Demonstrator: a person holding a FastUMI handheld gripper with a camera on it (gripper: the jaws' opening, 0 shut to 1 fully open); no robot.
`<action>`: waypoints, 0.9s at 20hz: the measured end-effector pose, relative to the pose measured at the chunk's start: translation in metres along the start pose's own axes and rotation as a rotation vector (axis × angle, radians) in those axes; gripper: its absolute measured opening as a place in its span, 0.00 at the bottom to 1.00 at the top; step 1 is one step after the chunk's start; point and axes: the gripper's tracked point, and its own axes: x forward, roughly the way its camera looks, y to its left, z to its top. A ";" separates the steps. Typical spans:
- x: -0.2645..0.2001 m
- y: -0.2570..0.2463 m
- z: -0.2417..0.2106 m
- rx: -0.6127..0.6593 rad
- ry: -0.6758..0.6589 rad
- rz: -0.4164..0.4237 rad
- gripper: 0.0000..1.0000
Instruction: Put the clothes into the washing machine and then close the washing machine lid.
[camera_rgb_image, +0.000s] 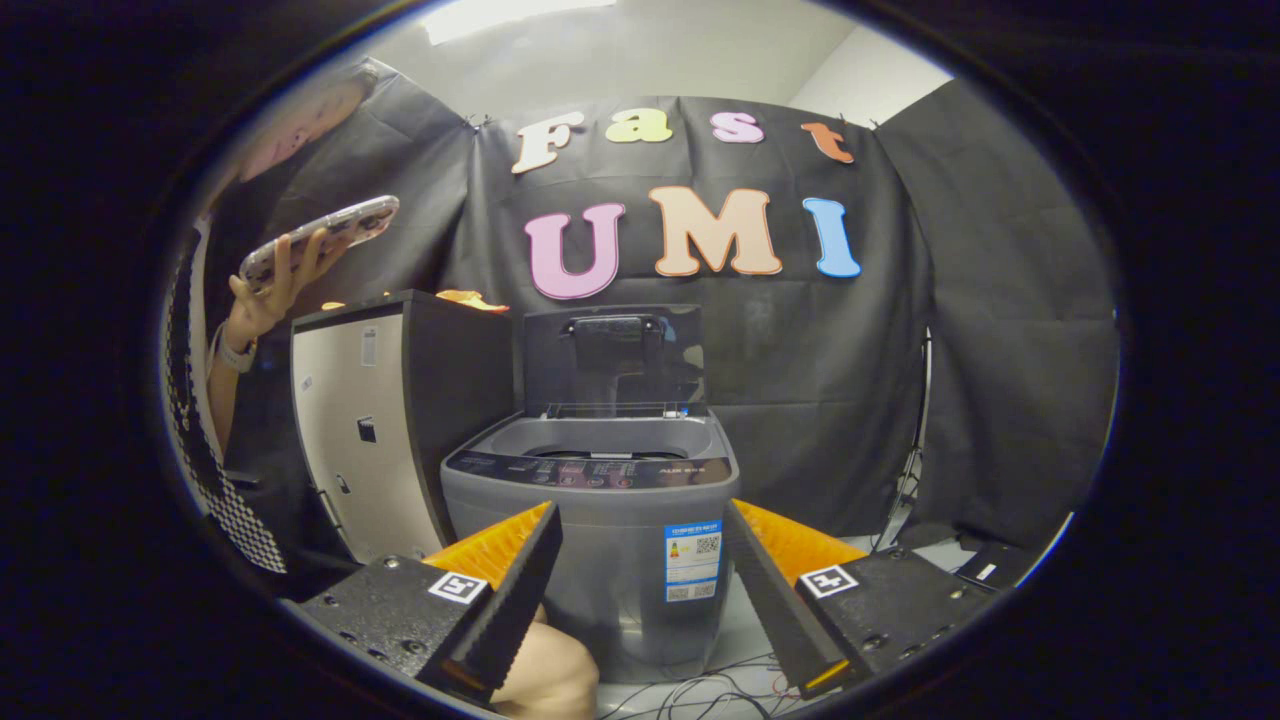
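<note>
A grey top-loading washing machine (600, 520) stands on the floor straight ahead, beyond my fingers. Its dark lid (614, 358) is raised upright at the back, so the tub opening (600, 440) is exposed. An orange garment (470, 298) lies on top of the cabinet to the left of the machine, partly hidden by the cabinet's edge. My gripper (640, 590) is open, its two fingers spread wide to either side of the machine's front, with nothing between them.
A tall cabinet (380, 420) with a pale front stands close on the machine's left. A person stands left of it with a phone (320, 238) in a raised hand. Cables (700, 690) lie on the floor before the machine. A stand (915, 440) leans at the right.
</note>
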 end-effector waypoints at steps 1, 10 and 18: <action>0.000 0.000 0.000 0.000 0.000 0.000 0.98; 0.001 0.000 -0.001 0.000 0.002 0.001 0.98; 0.005 -0.004 0.003 0.016 -0.011 -0.055 0.97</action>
